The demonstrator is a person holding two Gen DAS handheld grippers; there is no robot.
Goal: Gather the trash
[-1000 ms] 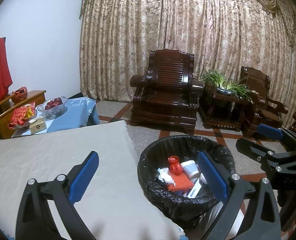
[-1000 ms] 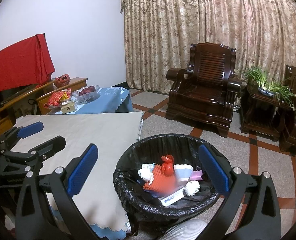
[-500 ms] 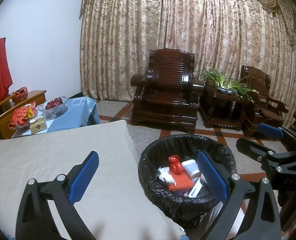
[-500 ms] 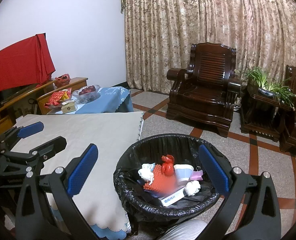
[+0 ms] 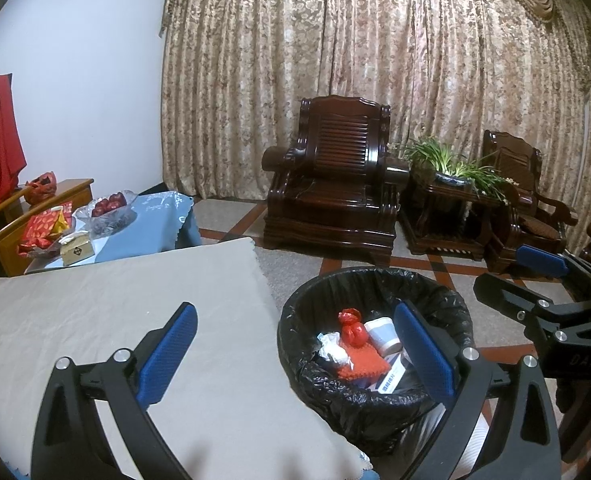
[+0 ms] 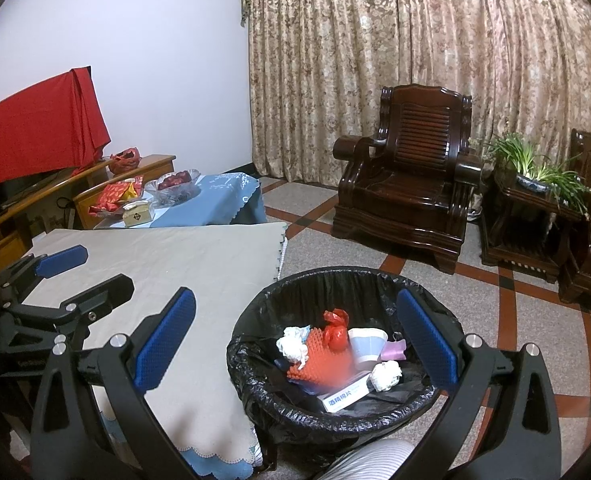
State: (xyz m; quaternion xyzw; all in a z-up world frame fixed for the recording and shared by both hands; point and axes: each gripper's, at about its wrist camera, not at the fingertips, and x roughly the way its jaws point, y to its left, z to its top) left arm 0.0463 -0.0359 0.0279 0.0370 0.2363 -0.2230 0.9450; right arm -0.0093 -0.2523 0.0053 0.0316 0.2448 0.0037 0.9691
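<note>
A bin lined with a black bag (image 5: pixel 375 396) (image 6: pixel 255 384) stands on the floor beside the table. It holds trash: a red knotted bag (image 5: pixel 351 330) (image 6: pixel 334 333), a paper cup (image 5: pixel 383 334) (image 6: pixel 365 346), crumpled white tissues (image 6: pixel 293 346), a red mesh piece (image 6: pixel 319 360) and a white box (image 6: pixel 341 396). My left gripper (image 5: pixel 295 356) is open and empty, above the table edge and the bin. My right gripper (image 6: pixel 295 344) is open and empty above the bin. Each gripper shows in the other's view, the left one (image 6: pixel 75 276) and the right one (image 5: pixel 523 280).
A table with a beige cloth (image 5: pixel 95 308) (image 6: pixel 175 264) fills the left. Behind it is a blue-clothed table (image 6: pixel 223 200) with a fruit bowl (image 6: pixel 175 186) and snack packets. Dark wooden armchairs (image 5: pixel 335 196) and a plant stand (image 5: pixel 447 200) line the curtain.
</note>
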